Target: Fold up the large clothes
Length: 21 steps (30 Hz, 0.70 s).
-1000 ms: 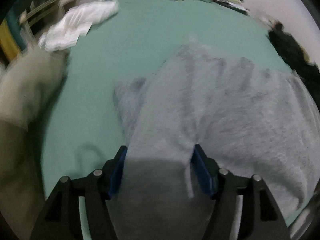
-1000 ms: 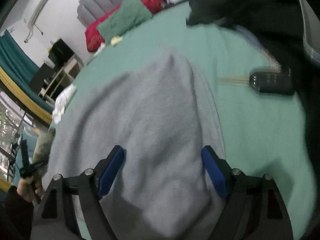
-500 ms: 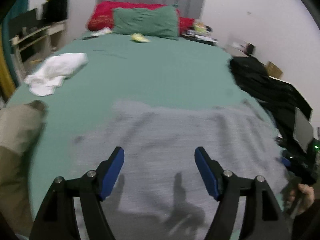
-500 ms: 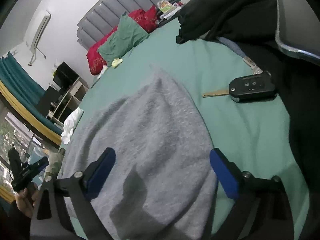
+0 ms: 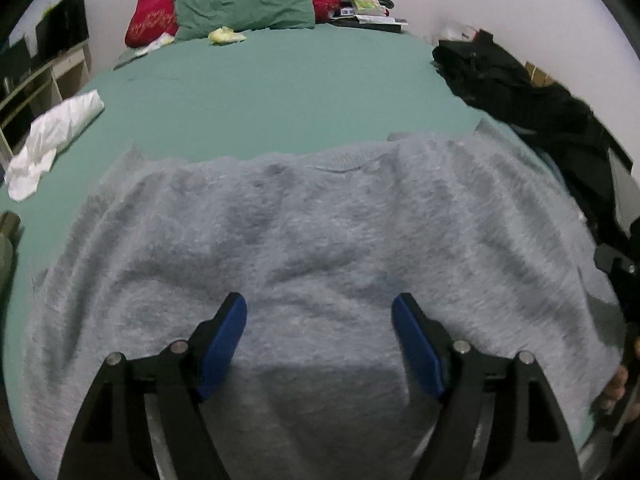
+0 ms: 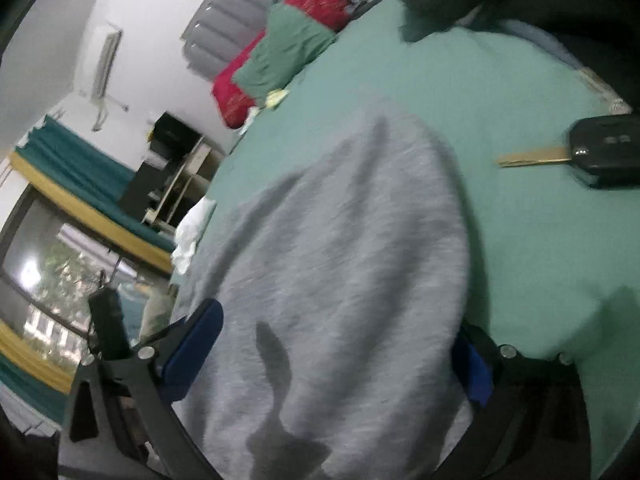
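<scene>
Both tools, left (image 5: pixel 319 312) and right (image 6: pixel 336 344), hang released over the grey sweater (image 5: pixel 320 248) spread on the bed (image 5: pixel 280 88), and I judge my next pinch may snag the sheet or drag cloth onto the car key (image 6: pixel 592 152).

A: What is spread beneath the right gripper (image 6: pixel 336 344)?

B: A grey sweater (image 6: pixel 340 248) is seen laid on the green bedsheet (image 6: pixel 460 92), with the blue pads (image 6: pixel 192 340) set wide apart on either side of it.

A: What is shown to the right?

B: A black car key (image 6: pixel 600 152) is shown lying on the sheet, apart from the sweater. Red and green pillows (image 6: pixel 280 56) are seen by the headboard.
</scene>
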Each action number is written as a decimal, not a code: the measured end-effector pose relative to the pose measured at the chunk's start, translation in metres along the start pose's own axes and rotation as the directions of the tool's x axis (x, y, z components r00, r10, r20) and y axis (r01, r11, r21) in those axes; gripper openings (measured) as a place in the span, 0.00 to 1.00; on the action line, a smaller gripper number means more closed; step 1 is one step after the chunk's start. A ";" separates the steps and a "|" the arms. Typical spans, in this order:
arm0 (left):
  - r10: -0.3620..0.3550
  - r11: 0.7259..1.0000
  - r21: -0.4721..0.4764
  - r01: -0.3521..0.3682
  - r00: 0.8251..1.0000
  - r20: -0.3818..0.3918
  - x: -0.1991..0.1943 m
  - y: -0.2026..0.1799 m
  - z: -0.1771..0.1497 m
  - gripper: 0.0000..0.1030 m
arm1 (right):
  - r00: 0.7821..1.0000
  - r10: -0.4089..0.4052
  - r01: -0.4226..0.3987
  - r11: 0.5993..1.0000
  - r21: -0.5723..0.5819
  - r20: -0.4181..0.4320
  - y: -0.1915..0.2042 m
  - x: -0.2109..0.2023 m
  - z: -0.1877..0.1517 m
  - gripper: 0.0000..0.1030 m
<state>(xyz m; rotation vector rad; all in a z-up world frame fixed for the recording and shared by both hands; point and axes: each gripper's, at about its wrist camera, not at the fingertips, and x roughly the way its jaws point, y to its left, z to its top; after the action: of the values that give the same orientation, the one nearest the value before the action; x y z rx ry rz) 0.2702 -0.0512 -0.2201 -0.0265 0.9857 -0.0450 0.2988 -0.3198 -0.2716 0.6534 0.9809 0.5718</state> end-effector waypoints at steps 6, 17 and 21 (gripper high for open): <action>0.027 1.000 -0.002 -0.027 0.999 0.019 -0.002 -0.003 -0.008 0.75 | 0.995 0.089 -0.089 0.996 0.011 -0.034 0.015 0.021 0.004 0.99; 0.020 1.000 -0.012 -0.020 1.000 -0.005 -0.008 0.000 -0.004 0.75 | 0.986 0.147 -0.147 0.989 0.002 -0.076 0.052 0.045 -0.008 0.35; -0.067 0.996 -0.050 0.068 0.997 0.025 -0.047 0.026 -0.001 0.75 | 0.991 0.131 -0.133 0.989 -0.061 -0.032 0.080 0.031 -0.008 0.33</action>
<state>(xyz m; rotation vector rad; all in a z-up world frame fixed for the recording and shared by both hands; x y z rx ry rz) 0.2446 -0.0233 -0.1828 -0.1067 0.9625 -0.0819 0.2938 -0.2417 -0.2343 0.6590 0.9467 0.7273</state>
